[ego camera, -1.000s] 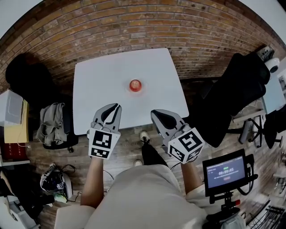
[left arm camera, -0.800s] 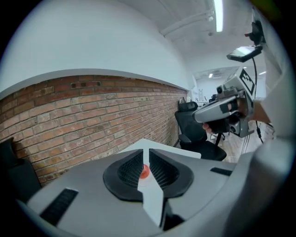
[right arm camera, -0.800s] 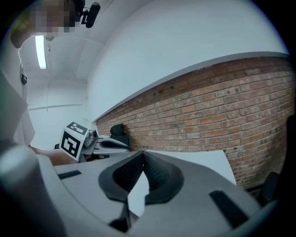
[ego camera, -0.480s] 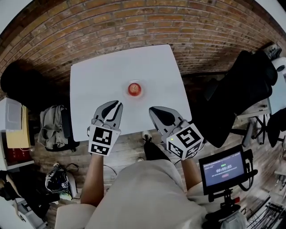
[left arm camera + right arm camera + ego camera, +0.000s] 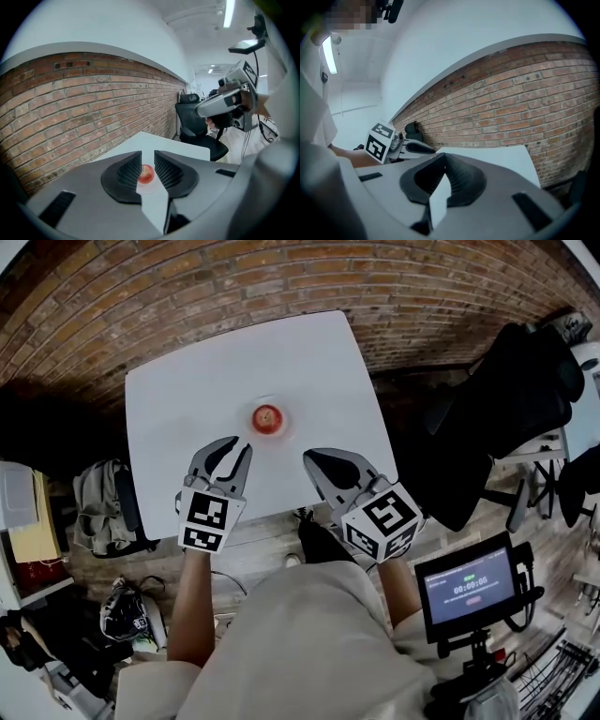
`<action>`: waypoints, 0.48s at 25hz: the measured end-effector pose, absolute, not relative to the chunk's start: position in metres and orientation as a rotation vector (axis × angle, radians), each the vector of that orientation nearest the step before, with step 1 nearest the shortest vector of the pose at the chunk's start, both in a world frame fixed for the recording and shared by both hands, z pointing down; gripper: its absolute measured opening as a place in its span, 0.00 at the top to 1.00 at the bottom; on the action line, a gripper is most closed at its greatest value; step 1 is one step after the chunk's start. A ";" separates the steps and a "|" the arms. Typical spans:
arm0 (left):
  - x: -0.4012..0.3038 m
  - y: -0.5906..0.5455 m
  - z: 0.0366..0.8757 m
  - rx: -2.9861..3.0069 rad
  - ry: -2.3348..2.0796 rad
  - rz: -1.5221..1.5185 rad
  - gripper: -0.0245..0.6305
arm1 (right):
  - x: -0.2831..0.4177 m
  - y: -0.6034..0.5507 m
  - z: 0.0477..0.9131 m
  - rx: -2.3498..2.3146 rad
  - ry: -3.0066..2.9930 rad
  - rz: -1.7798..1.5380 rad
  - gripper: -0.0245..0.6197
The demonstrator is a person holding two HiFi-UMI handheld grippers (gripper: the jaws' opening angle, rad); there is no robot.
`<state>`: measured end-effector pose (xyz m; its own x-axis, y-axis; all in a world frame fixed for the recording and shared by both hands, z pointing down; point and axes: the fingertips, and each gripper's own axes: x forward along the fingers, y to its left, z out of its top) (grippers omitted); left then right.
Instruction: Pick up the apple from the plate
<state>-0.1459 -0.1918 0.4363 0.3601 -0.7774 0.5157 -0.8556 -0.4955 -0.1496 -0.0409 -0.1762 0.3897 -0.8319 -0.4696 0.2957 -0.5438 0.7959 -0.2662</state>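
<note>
A red apple (image 5: 267, 417) sits on a small white plate (image 5: 267, 430) near the middle of the white table (image 5: 187, 409). My left gripper (image 5: 238, 446) hovers over the table's near part, just short of the apple and slightly to its left. Its jaws have just been opening and stand a little apart with nothing between them. In the left gripper view the apple (image 5: 146, 174) shows through that gap, farther ahead. My right gripper (image 5: 312, 457) is shut and empty, to the right of the apple and nearer to me.
A brick wall (image 5: 281, 287) runs behind the table. A black office chair (image 5: 506, 418) stands at the right, with a screen on a stand (image 5: 469, 587) near me. Bags and clothes (image 5: 98, 507) lie on the floor at the left.
Both grippers have moved forward over the table toward the apple. The left gripper's jaws, shut before, now show a narrow gap.
</note>
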 end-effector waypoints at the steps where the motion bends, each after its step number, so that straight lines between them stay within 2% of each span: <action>1: -0.145 -0.197 0.440 2.467 -1.486 0.819 0.86 | -0.041 -0.180 0.392 0.790 -2.767 0.511 0.96; 12: -0.135 -0.225 0.479 2.402 -1.353 0.759 0.86 | -0.033 -0.201 0.414 0.805 -2.722 0.584 0.96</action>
